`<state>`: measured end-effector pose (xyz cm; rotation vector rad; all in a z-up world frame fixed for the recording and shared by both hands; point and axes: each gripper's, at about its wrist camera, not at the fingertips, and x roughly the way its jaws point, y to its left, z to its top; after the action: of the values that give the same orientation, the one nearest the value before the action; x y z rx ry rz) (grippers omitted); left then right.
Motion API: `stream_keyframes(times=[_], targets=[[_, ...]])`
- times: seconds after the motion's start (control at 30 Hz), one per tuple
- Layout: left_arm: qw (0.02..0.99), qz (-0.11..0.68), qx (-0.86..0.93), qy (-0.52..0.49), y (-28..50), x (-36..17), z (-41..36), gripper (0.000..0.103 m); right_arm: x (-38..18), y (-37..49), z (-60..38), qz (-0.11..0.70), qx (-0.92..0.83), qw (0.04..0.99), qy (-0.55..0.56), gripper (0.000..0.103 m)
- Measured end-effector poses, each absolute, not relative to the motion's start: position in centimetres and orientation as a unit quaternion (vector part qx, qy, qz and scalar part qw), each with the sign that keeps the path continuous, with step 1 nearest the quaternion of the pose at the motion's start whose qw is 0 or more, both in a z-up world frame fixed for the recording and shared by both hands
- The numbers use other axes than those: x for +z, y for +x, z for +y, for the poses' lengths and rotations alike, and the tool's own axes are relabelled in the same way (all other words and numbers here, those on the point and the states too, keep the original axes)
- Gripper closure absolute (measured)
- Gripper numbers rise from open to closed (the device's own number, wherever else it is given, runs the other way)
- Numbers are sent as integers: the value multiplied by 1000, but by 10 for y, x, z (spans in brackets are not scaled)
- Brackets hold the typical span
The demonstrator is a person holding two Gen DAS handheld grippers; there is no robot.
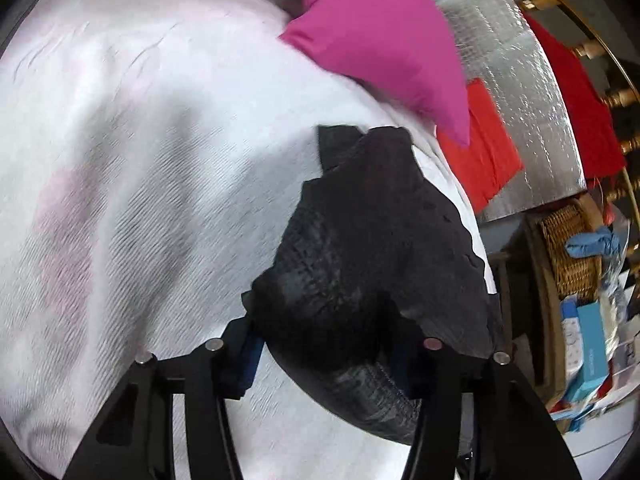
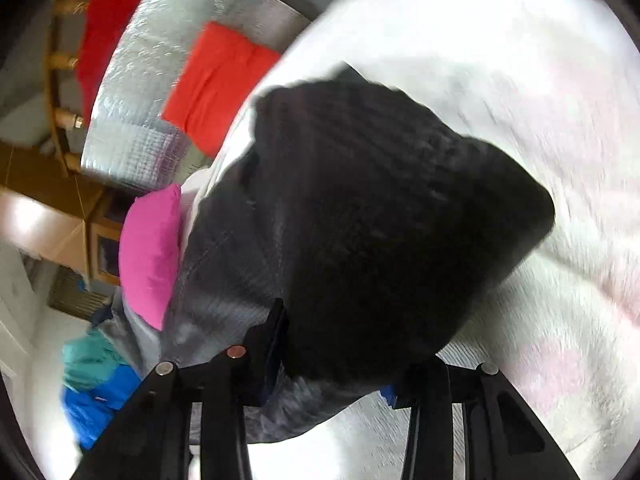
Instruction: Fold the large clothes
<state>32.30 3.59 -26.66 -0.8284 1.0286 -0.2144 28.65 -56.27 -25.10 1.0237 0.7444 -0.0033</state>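
Note:
A black knitted garment (image 1: pixel 360 248) hangs bunched from my left gripper (image 1: pixel 324 360), which is shut on its fabric above a white bedspread (image 1: pixel 140 160). In the right wrist view the same black garment (image 2: pixel 380 220) fills the middle, and my right gripper (image 2: pixel 332 364) is shut on another part of it. The fingertips of both grippers are buried in the cloth. The garment is lifted off the bed and sags between the two grips.
A pink pillow (image 1: pixel 380 40) lies on the bed's far side. A silver insulation mat (image 1: pixel 512 92) carries an orange-red cloth (image 1: pixel 488 148). A wicker basket (image 1: pixel 572 252) and boxes stand at the right. Blue and teal clothes (image 2: pixel 96 380) lie on the floor.

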Motion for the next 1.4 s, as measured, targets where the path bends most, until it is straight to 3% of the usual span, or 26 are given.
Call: stream_keyframes(times=[0.07,0.13,0.27,0.33,0.4,0.8,0.87,0.9,0.93,1.03,1.13,1.3,1.37,1.4], targets=[[777,485,-106,-385,317,-263,44,44,-246,277,-568,358,-1,805,473,51],[773,491,-109,-386,309,-259,55,35,-237,259,-577,359,-11,815,454,34],[808,450,-79,-372,289,-233,93,27,-205,228,-605,315,-42,854,412,31],[833,421,-46,-357,288,-221,105,24,-192,217,-624,279,-73,871,398,21],[852,401,-17,-337,296,-212,111,21,-187,222,-637,273,-88,871,399,19],[783,532,-122,-297,382,-262,32,19,-231,354,-624,385,-55,827,406,19],[792,522,-130,-287,385,-259,29,20,-230,364,-612,395,-34,835,381,31],[794,517,-138,-287,386,-257,28,32,-228,368,-605,394,-38,842,368,43],[793,514,-149,-291,388,-255,27,55,-227,370,-602,394,-41,846,356,47],[789,503,-167,-309,393,-252,27,67,-215,369,-593,374,-37,862,340,64],[804,473,-168,-319,393,-242,31,74,-204,369,-582,351,-26,876,330,67],[830,459,-147,-280,388,-235,30,74,-215,369,-581,346,-47,876,333,67],[819,480,-134,-284,389,-248,33,66,-224,361,-589,361,-51,864,348,62],[811,485,-133,-298,388,-252,38,61,-226,359,-592,367,-51,857,358,55]])
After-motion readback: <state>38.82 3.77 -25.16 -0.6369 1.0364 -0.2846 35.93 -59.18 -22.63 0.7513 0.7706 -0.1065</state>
